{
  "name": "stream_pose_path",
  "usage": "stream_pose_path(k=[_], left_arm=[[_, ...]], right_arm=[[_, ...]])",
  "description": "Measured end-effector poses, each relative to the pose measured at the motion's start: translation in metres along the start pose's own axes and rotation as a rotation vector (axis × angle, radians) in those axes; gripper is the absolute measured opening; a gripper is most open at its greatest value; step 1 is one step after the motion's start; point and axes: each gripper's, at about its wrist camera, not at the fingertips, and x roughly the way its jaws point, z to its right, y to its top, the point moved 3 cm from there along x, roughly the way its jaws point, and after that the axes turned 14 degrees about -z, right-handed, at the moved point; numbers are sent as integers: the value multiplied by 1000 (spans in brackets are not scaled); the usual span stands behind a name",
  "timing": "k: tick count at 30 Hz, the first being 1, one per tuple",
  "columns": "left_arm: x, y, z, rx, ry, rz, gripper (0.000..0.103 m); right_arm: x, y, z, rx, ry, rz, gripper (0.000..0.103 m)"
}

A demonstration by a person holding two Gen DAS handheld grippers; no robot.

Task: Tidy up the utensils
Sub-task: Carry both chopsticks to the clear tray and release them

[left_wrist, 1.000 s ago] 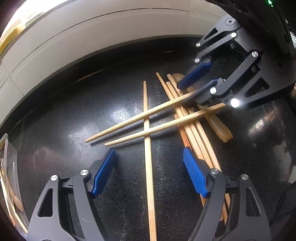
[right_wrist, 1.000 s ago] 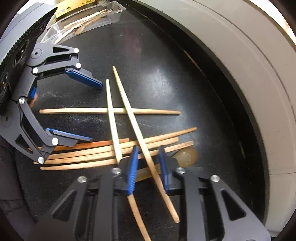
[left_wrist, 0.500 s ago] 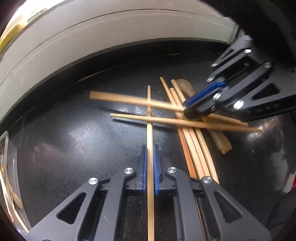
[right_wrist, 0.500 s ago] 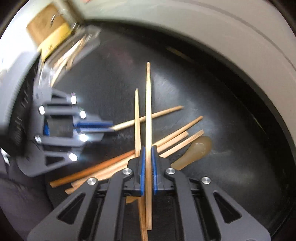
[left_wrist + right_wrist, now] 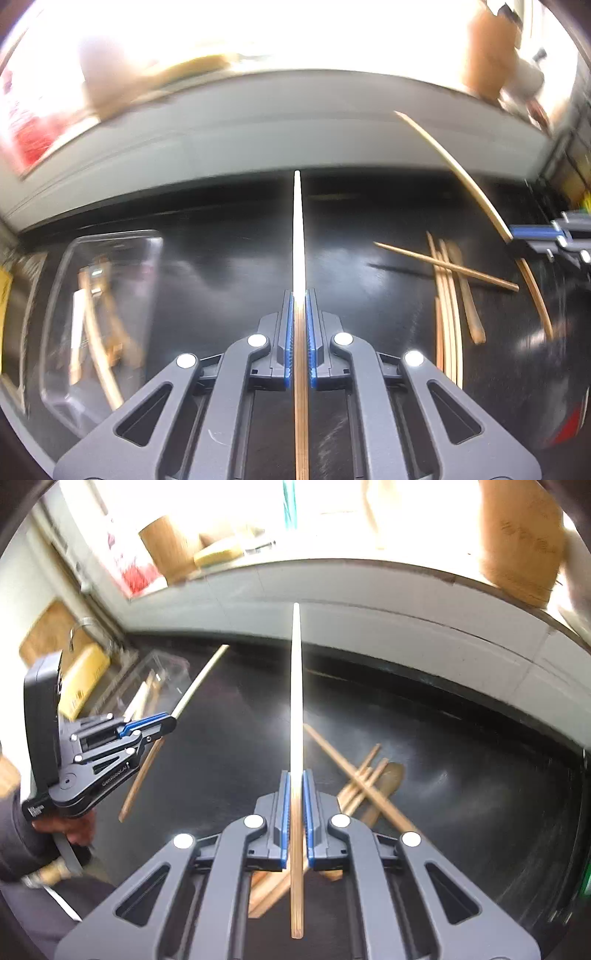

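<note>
My left gripper (image 5: 299, 299) is shut on a wooden chopstick (image 5: 298, 240) and holds it above the black table. My right gripper (image 5: 295, 779) is shut on another chopstick (image 5: 296, 701), also lifted. The right gripper shows at the right edge of the left wrist view (image 5: 537, 233), and the left gripper shows at the left of the right wrist view (image 5: 162, 723). A pile of several chopsticks (image 5: 448, 306) with a wooden spoon (image 5: 389, 779) lies on the table. A clear plastic tray (image 5: 99, 314) holding wooden utensils lies at the left.
A pale raised ledge (image 5: 258, 133) runs along the far edge of the black table (image 5: 221, 258). Cardboard boxes (image 5: 517, 535) and clutter stand behind it. A yellow box (image 5: 81, 679) lies beyond the tray.
Both grippers have lifted their chopsticks off the pile and tilted up. The left one has swung left, bringing the clear tray into view.
</note>
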Motion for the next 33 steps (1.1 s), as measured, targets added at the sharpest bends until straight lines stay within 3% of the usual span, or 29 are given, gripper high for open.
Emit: stream_pose_path(k=[6, 14, 21, 33], left_arm=[[-54, -31, -40, -171, 2, -5, 6], [-96, -77, -88, -243, 29, 8, 6], [-110, -97, -155, -323, 63, 26, 6], [-100, -101, -245, -401, 82, 29, 6]], right_arm=[[-16, -15, -70, 49, 103, 5, 7], [3, -12, -166, -9, 179, -33, 7], [30, 8, -236, -65, 188, -49, 7], [72, 59, -302, -111, 183, -73, 7]])
